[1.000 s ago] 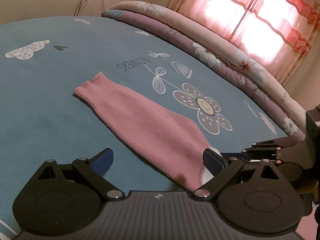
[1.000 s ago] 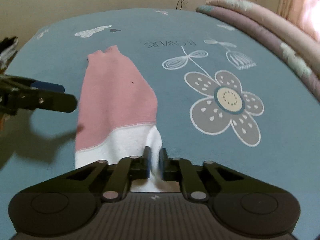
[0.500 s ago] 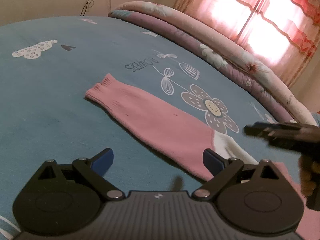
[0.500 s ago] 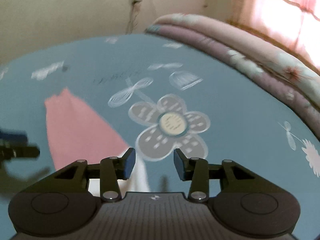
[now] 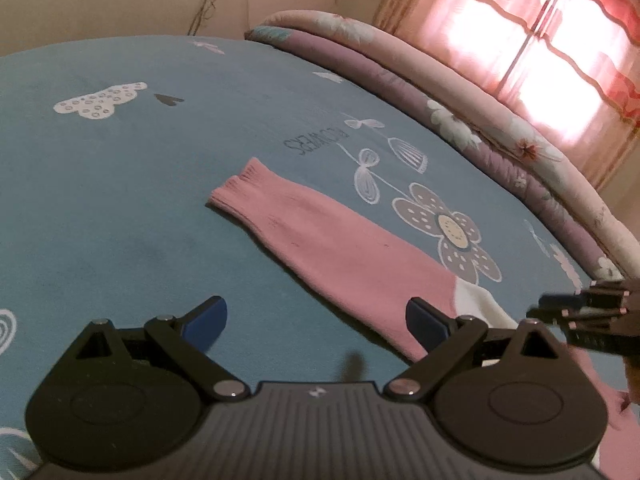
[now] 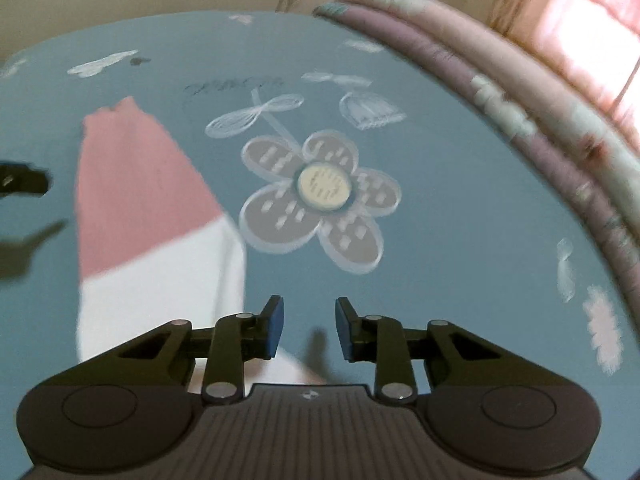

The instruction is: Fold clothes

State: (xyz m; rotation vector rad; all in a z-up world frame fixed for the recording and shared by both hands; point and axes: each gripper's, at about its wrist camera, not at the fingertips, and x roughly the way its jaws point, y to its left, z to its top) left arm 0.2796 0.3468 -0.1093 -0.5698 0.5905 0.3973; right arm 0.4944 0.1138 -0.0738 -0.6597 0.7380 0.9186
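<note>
A pink knitted garment with a white lower section [image 5: 340, 248] lies flat on a bed covered by a blue sheet printed with white-outlined flowers and clouds [image 5: 120, 208]. Landmark for placement: the large grey printed flower with a cream centre [image 5: 450, 232]. The garment lies just beside this flower, on its near-left side in the left wrist view, its ribbed cuff end pointing away towards the printed lettering and its white section nearest the cameras. In the right wrist view the garment [image 6: 140, 200] sits to the left of the flower [image 6: 320, 196], the white part reaching down under the gripper's left finger. The left gripper [image 5: 316, 322] has its jaws spread wide with nothing between them; only bare sheet and the garment's lower edge lie beyond. The right gripper [image 6: 310, 330] has its jaws partly apart, having just been closing, and nothing is clamped between the blue pads; it hangs above bare sheet below the flower. In the left wrist view the right gripper [image 5: 560, 312] appears at the right edge, beyond the white section. A rolled floral quilt in pink and mauve [image 5: 460, 112] lies along the bed's far side past the flower, beneath a window with pink curtains [image 5: 540, 40].
</note>
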